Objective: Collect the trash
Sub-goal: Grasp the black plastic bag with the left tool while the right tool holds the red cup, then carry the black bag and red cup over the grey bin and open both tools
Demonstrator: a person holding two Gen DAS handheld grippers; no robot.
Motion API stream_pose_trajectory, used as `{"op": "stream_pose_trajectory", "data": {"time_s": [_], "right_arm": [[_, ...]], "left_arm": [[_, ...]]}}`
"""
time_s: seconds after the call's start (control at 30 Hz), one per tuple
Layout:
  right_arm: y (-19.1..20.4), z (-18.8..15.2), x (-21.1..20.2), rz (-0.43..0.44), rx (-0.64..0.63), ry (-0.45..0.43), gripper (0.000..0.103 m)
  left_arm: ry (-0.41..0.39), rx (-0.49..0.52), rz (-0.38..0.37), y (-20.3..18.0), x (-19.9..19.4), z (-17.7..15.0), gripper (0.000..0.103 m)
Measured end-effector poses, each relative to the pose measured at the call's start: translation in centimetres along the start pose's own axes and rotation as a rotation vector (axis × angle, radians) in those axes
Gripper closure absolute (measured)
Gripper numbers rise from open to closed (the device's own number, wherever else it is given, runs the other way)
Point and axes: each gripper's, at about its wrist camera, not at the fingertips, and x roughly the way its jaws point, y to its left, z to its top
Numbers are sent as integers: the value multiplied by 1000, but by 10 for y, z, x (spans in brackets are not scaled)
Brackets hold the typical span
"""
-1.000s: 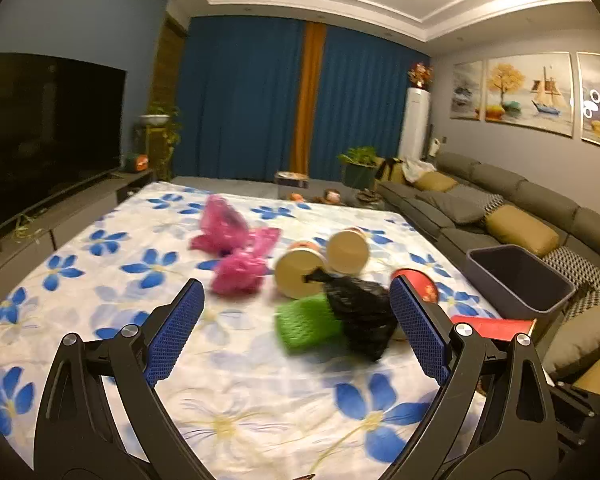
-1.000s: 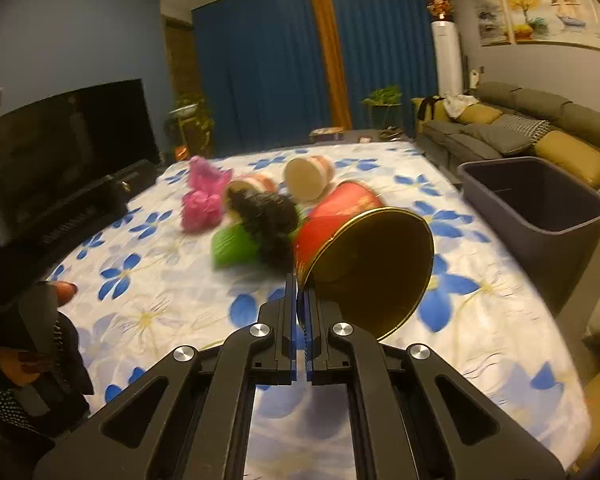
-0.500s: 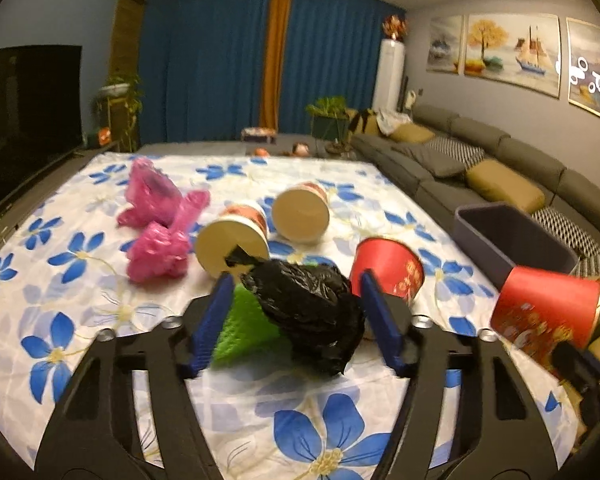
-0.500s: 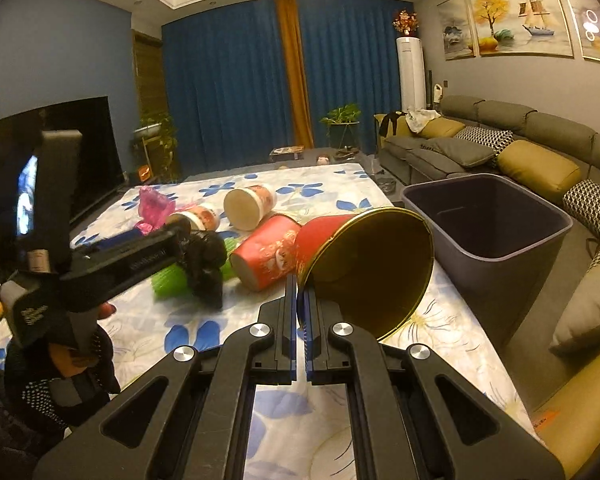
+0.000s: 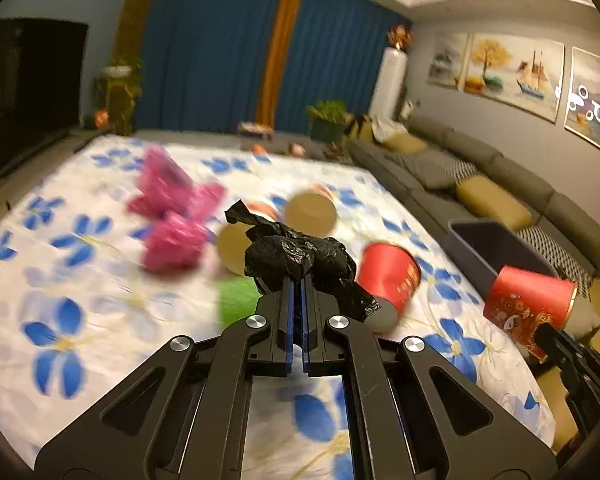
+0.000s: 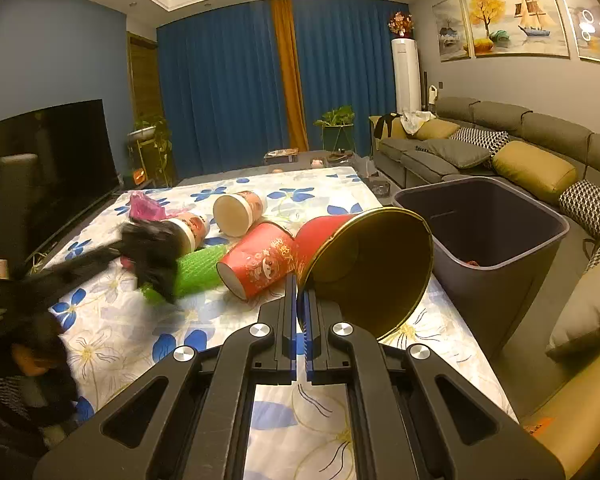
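Pinching a crumpled black plastic bag (image 5: pixel 300 258) between the blue pads of the left gripper (image 5: pixel 299 292), pressed nearly together on the thin film, with the glossy wrinkled bulk bunched just beyond the tips and raised a little over the middle of the flowered sheet (image 5: pixel 80 300). Clamping the gold rim of a red paper cup (image 6: pixel 364 264) in the right gripper (image 6: pixel 301 304), fingers tight on the cup wall, gold inside turned to the camera, near the sheet's right edge and beside the dark bin (image 6: pixel 496 248). Lying on the sheet: a second red cup (image 6: pixel 260 262) on its side, touching the held one; a green mesh piece (image 6: pixel 196 270) just beside it; two pale cups (image 6: pixel 240 212) further back; a pink bag (image 5: pixel 172 216) toward the far left. Spread over a low surface, white with blue flowers. Around it, blue curtains (image 6: pixel 228 92) with one orange strip, a dark television (image 6: pixel 48 160) along the left side, a grey sofa (image 6: pixel 520 140) with mustard cushions on the right, paintings (image 6: pixel 512 12) above it.
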Motion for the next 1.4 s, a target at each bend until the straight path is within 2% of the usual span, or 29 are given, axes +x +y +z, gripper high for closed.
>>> {"op": "stream_pose_trajectory", "data": {"time_s": [0.27,0.4,0.57,0.87,1.4], "right_arm": [[2,3,-1,23,1,-14,99],[3,7,-5,31,-9,-27,99],[3,14,-7,30,-26,-46,99],[-6,25,-8,2,-57,-78,99],[-66,52,-2,-112,-65,-132,99]], "left_arm": [[-123,32,155,31,-51,17,101],[-142,7,170,39,-60,23,101],[-139,17,131,30,-58,24,101],[-141,84,56,-15,-44,27,101],[-137,198,-91,-115,-5,41,101]]}}
